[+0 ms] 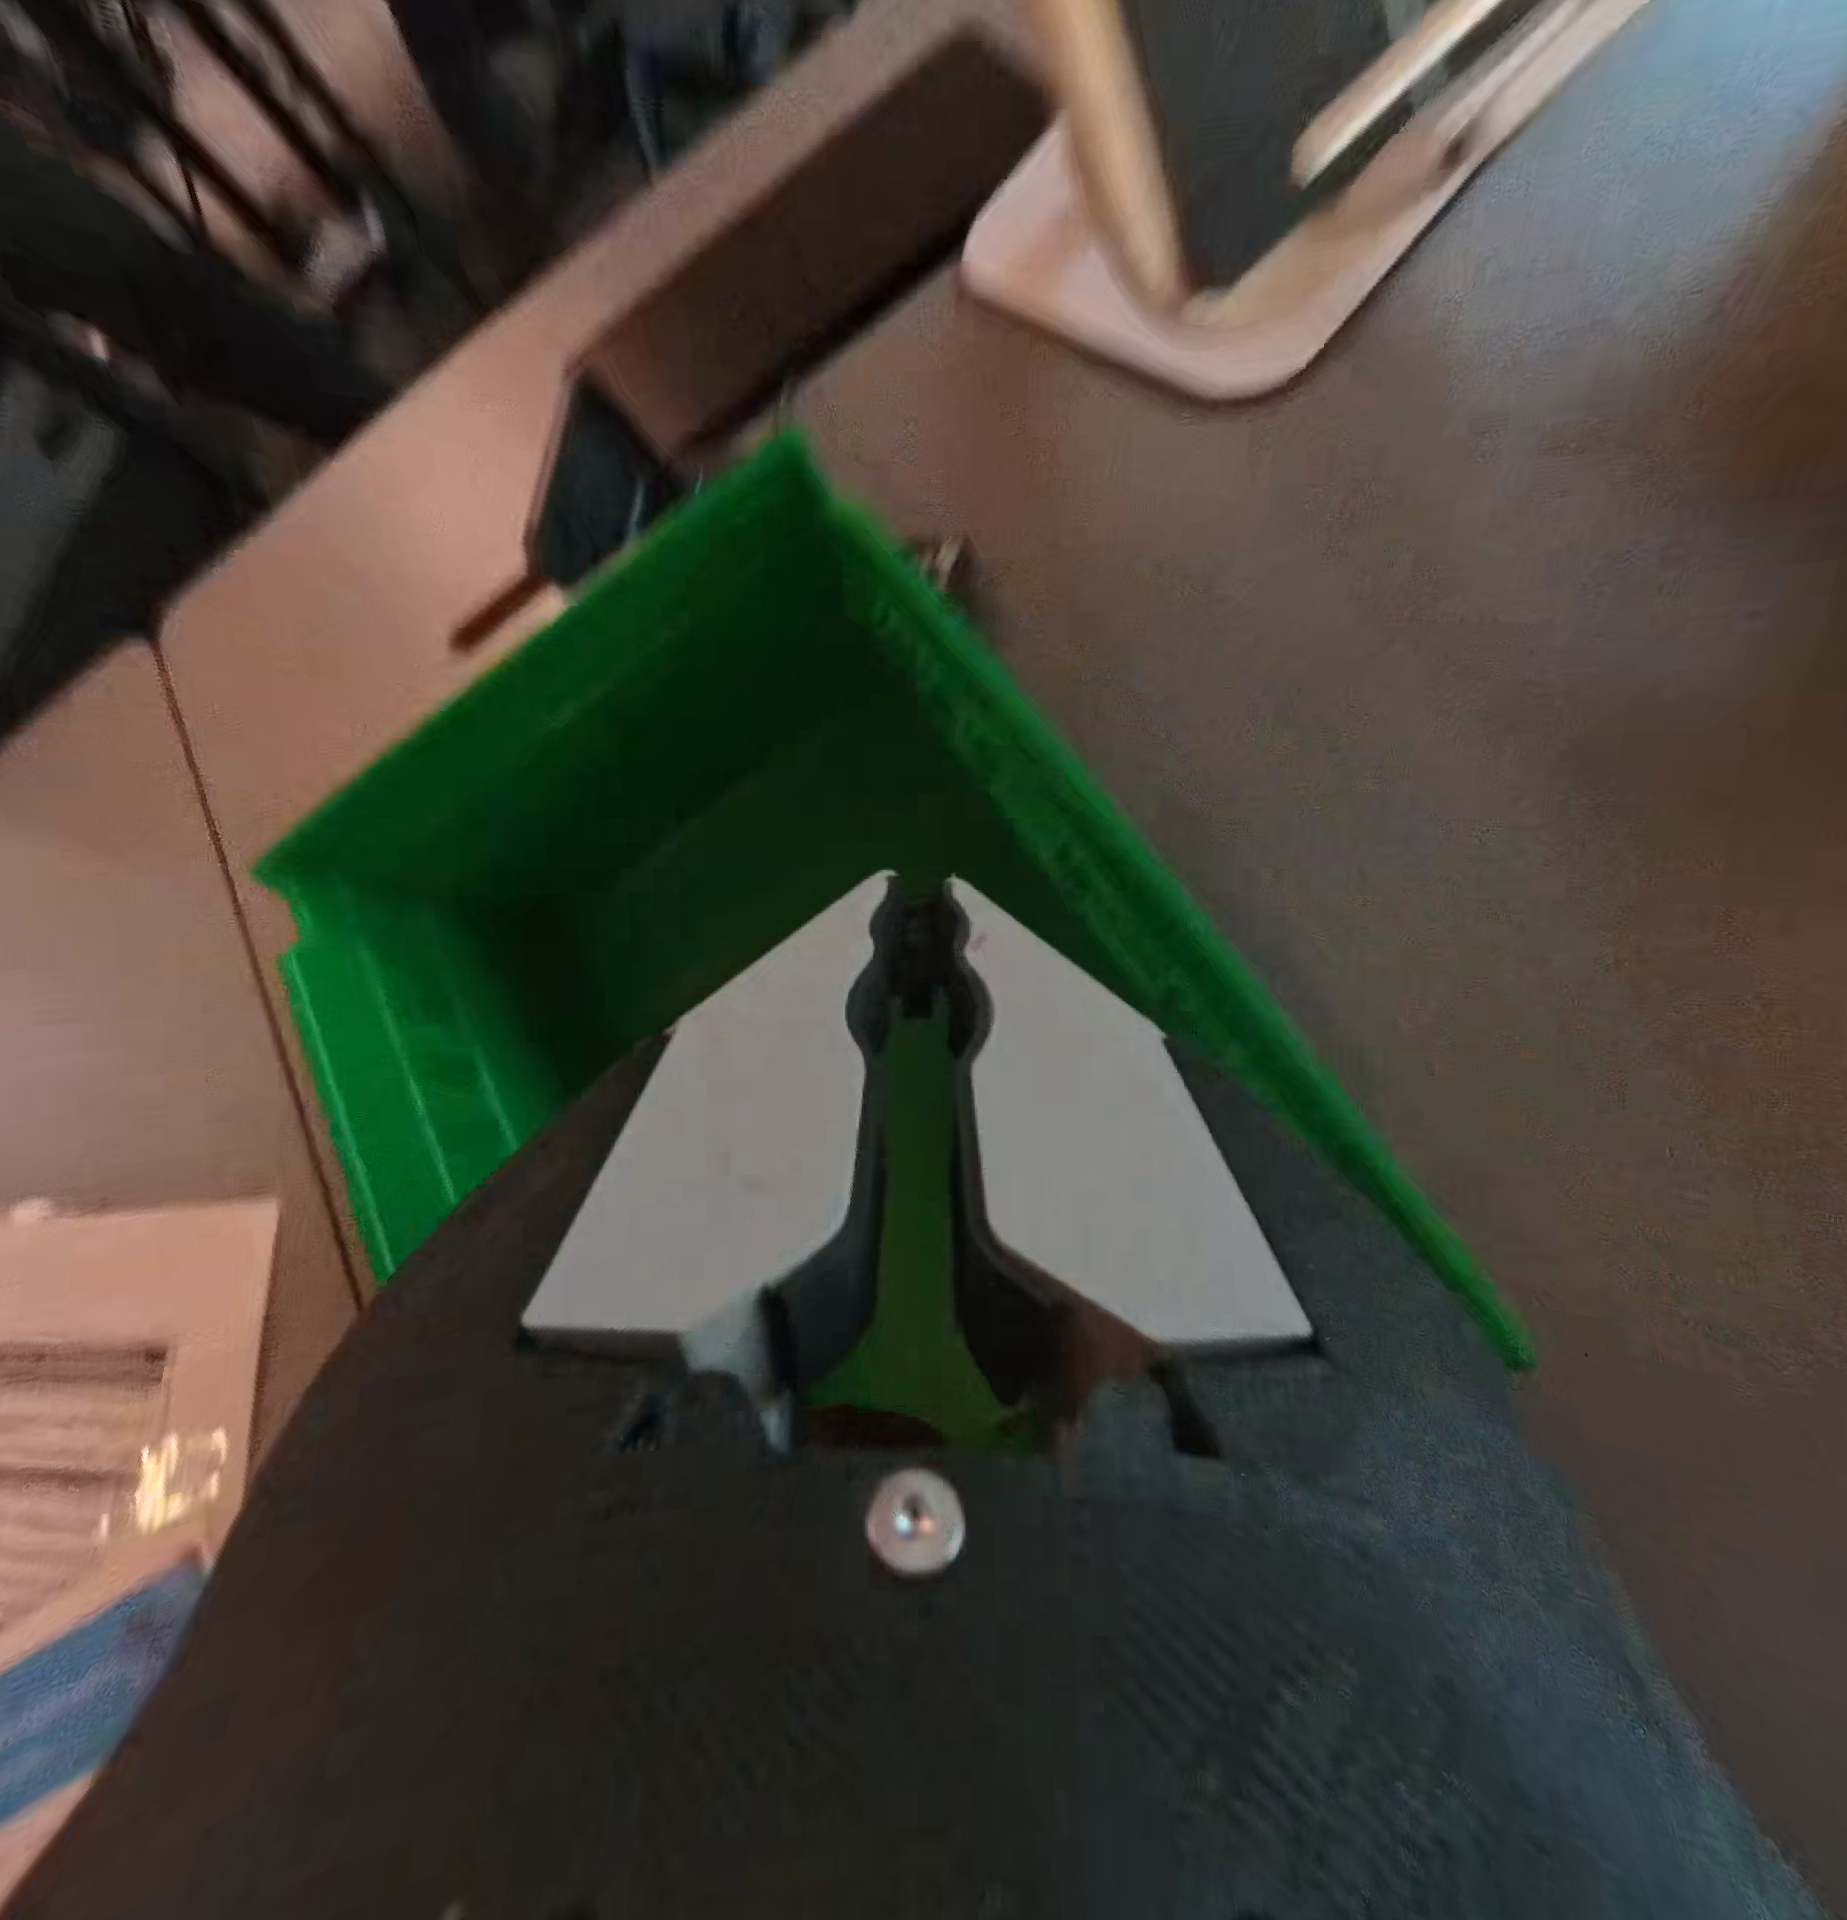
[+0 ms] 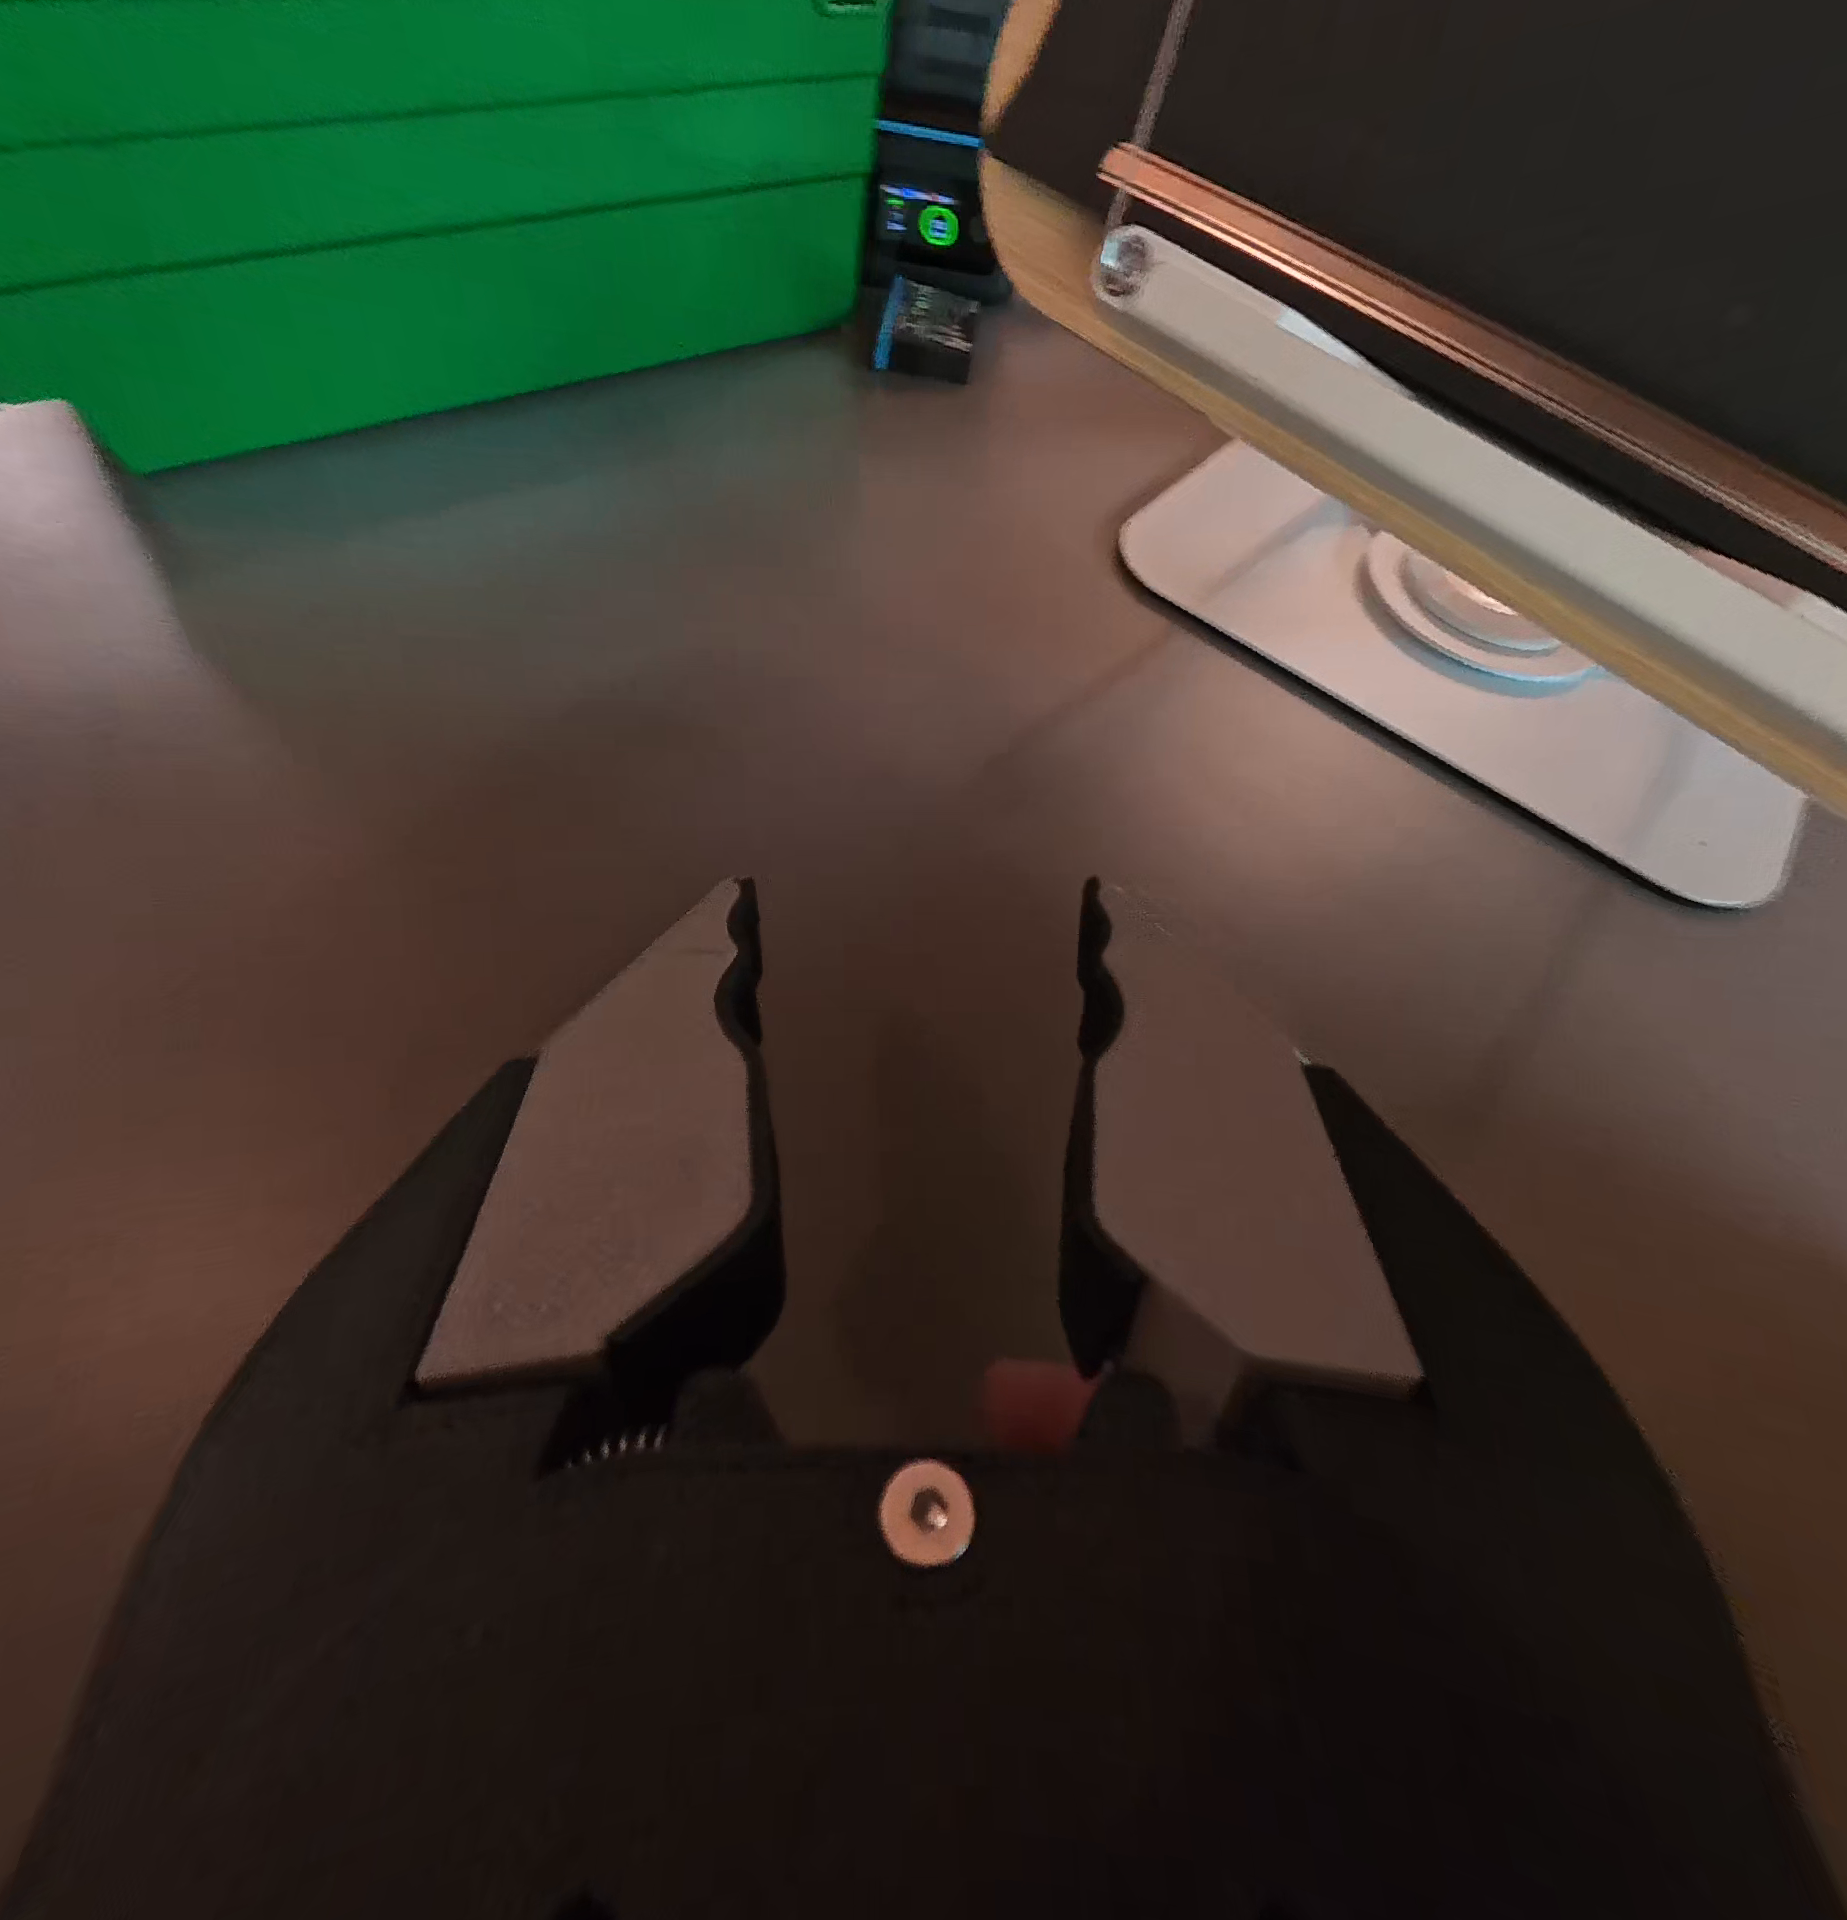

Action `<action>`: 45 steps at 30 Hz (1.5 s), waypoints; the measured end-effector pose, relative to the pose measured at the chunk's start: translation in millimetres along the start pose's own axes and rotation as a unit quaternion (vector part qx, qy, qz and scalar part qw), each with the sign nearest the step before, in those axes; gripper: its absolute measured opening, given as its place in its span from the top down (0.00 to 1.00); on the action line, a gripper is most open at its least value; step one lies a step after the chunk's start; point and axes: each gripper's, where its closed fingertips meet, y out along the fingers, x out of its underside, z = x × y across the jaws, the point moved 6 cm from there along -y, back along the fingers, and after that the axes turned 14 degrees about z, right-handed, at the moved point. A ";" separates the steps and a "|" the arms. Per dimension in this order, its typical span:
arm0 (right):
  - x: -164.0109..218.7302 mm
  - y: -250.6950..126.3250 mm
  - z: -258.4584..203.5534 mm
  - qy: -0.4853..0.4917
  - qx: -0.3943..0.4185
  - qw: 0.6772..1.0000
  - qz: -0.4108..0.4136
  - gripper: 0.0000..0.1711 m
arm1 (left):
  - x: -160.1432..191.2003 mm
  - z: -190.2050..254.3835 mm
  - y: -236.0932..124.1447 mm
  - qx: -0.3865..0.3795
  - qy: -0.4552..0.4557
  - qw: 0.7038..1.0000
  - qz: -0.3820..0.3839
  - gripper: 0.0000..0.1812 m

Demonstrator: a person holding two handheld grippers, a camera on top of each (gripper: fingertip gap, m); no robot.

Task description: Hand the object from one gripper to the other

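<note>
Left wrist view: left hand-held gripper [image 1: 919, 914] clamped on green bin [image 1: 628, 790].

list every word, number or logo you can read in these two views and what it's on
None can be read.
Lit screen on the small black device: coloured marks and a green ring, too small and blurred to read.
The sticker below that screen: print too blurred to read.
On the green bin and the monitor stand: no writing visible.

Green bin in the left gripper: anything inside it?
The green bin looks empty where its interior shows; the left gripper, clamped on its wall, hides the near part.
</note>
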 end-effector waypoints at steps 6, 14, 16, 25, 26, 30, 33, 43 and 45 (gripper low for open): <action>-24.4 -12.8 -12.4 0.018 -0.082 0.995 0.054 0.67 | -116.1 145.9 -20.4 0.113 0.121 0.930 0.327 0.99; -57.9 -54.7 4.4 0.074 -0.130 0.977 0.149 0.69 | -112.3 247.0 26.8 0.047 0.199 0.827 0.524 0.98; -60.6 -61.5 7.2 0.078 -0.142 0.973 0.163 0.72 | -108.4 250.7 33.7 0.068 0.204 0.821 0.529 0.99; -71.9 -70.3 -7.1 0.093 -0.218 0.951 0.197 0.76 | -86.4 269.8 36.7 0.109 0.303 0.795 0.514 0.99; -72.8 -70.5 -10.1 0.099 -0.229 0.948 0.199 0.76 | -86.3 272.2 35.5 0.106 0.312 0.792 0.513 0.99; -74.1 -72.1 -22.1 0.127 -0.287 0.927 0.205 0.77 | -82.8 281.8 34.3 0.084 0.370 0.777 0.502 0.99; -73.6 -73.8 -26.7 0.163 -0.332 0.907 0.201 0.78 | -81.4 288.0 30.5 0.079 0.385 0.767 0.508 0.99; -67.1 -74.7 -28.8 0.208 -0.385 0.882 0.176 0.84 | -78.4 295.2 27.3 0.119 0.360 0.766 0.519 0.99; -68.0 -76.0 -31.7 0.221 -0.403 0.871 0.175 0.83 | -76.4 298.3 26.7 0.132 0.372 0.760 0.516 0.98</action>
